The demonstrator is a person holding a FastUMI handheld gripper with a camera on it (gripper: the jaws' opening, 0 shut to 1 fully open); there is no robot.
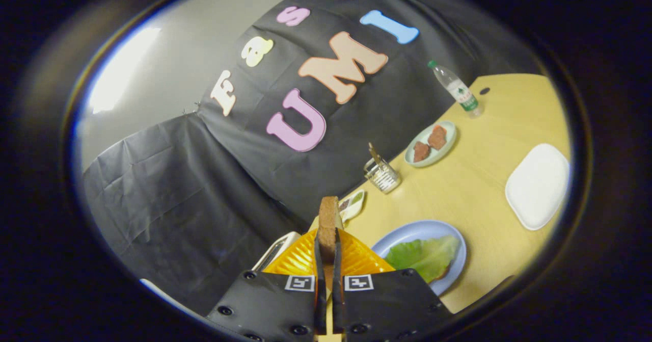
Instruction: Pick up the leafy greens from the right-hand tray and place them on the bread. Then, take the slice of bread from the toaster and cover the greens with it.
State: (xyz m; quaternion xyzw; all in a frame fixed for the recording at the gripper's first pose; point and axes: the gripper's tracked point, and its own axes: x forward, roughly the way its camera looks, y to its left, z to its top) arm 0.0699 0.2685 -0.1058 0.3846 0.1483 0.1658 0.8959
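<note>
tongs [328,260] nearly closed, clamping upright bread slice [328,219], above orange toaster [300,260]

A staged recording booth: black cloth wall [168,204] behind a wooden table [473,189].

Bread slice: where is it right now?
In the gripper view, the bread slice stands on edge, clamped between the claw's fingers, above the orange toaster, left of the blue plate holding greens.
</note>
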